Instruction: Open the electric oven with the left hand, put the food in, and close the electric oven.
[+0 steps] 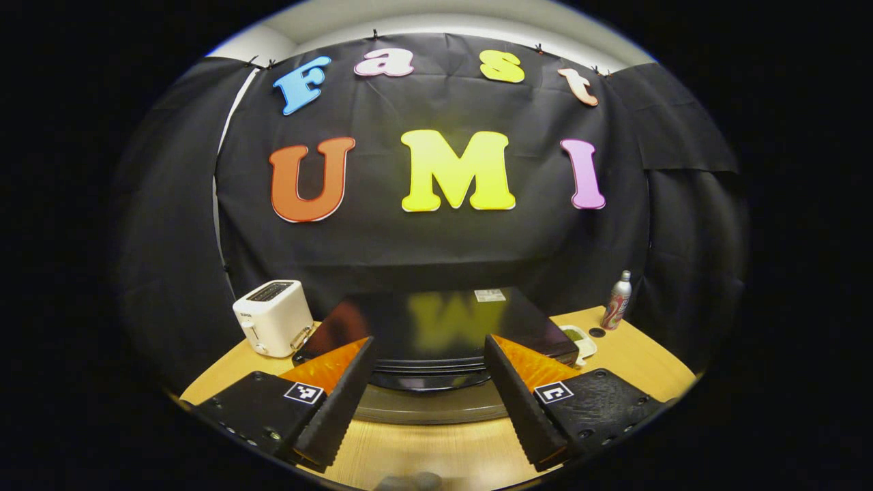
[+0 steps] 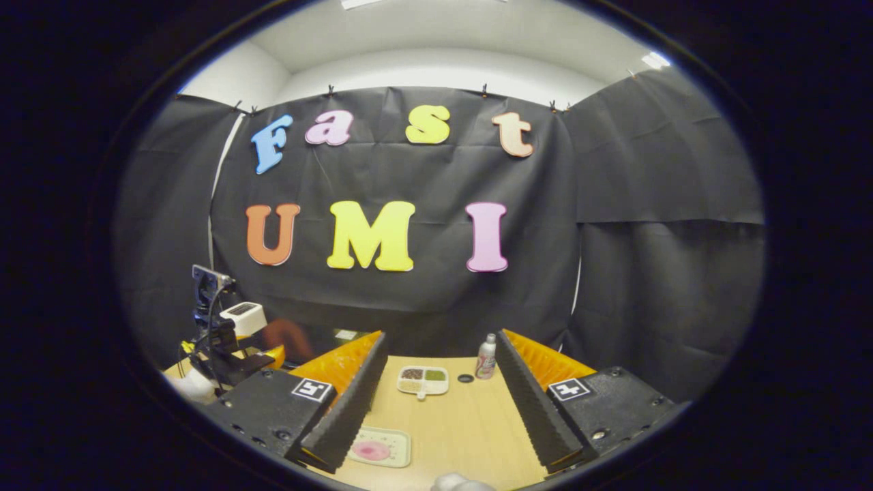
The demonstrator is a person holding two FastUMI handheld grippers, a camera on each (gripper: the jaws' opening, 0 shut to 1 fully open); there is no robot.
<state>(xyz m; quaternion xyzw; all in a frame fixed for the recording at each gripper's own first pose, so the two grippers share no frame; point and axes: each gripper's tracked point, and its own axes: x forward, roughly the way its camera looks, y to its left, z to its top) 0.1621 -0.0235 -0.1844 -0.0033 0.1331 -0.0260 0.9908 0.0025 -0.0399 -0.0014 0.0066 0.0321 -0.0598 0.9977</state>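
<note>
**Left gripper lined up on the oven, door not yet opened**

The left gripper (image 1: 430,382) is spread wide with nothing between its fingers, hovering over the wooden table (image 1: 423,450) and aimed straight at the oven (image 1: 423,327), a dark glossy box seen from slightly above. The oven sits between the two fingers in the left gripper view, near but apparently not touched. A white toaster (image 1: 273,326) stands just beside the oven on one side; on the other, a small tray (image 1: 580,339) pokes out from behind its corner, with a bottle (image 1: 618,301) farther back.

The right gripper (image 2: 440,402) is likewise spread and empty. Ahead of it on the table lie a divided dish of food (image 2: 423,380), a bottle, and, close to one finger, a pale tray with a pink item (image 2: 379,447) on it.

My reading: this is the first step, the approach to the door. Next, the left gripper would need to reach the door handle, close on it and swing the door open (the food waits until then).

The oven's front is hard to make out: the door and handle are foreshortened below the top edge. Which item counts as the food, I cannot tell. In the right gripper view, the oven is mostly hidden behind the other gripper's rig (image 2: 218,341).
</note>
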